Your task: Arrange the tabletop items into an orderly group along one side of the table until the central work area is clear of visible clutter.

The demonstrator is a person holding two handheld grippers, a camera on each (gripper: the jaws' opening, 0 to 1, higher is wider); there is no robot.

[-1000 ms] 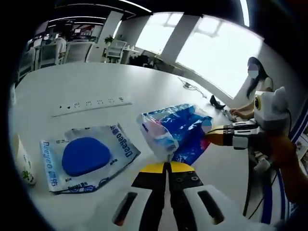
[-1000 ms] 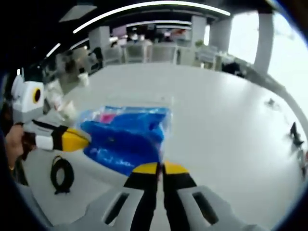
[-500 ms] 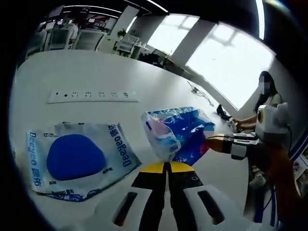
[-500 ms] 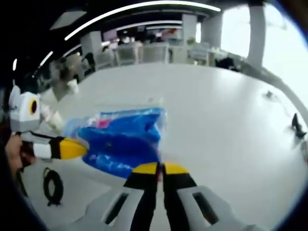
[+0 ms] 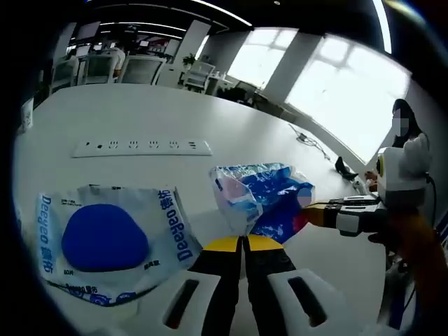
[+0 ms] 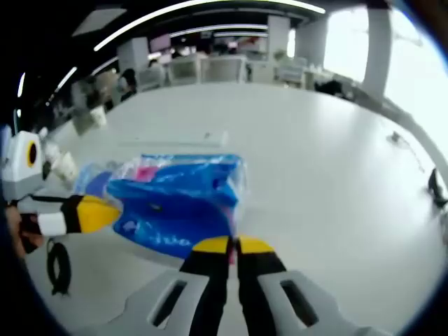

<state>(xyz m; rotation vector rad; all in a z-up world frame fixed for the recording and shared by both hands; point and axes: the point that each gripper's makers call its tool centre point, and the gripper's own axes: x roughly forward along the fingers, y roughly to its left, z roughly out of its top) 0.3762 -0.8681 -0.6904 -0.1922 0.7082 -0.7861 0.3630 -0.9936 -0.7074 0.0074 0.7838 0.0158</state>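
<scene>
Two claws: both grip one blue bag from opposite ends.
Left claw [image 5: 243, 241]: jaws pressed together, pinching the clear edge of the bag; in the right gripper view it enters from the left, yellow tip at the bag's side [image 6: 105, 210].
Right claw [image 6: 232, 245]: jaws pressed together on the bag's near edge; in the left gripper view it enters from the right, tip at the bag's far corner [image 5: 308, 213], held by a hand [image 5: 392, 227].
Bag [image 5: 262, 199]: crinkled blue and clear plastic with a pink patch, stretched between the two claws over the desk; whether it touches the surface cannot be told. Same bag in the right gripper view [image 6: 178, 199].
Desk [image 5: 154, 119]: large, white, rounded.
Pouch [image 5: 105, 238]: flat clear packet with a blue rounded insert and blue lettering, lying on the desk just left of the bag.
Power strip [image 5: 143, 147]: white, lying flat beyond the pouch, well apart from the bag.
Cable [image 6: 59, 266]: black coil on the desk below the left claw.
Background: office chairs, bright windows, a seated person [image 5: 404, 126].
</scene>
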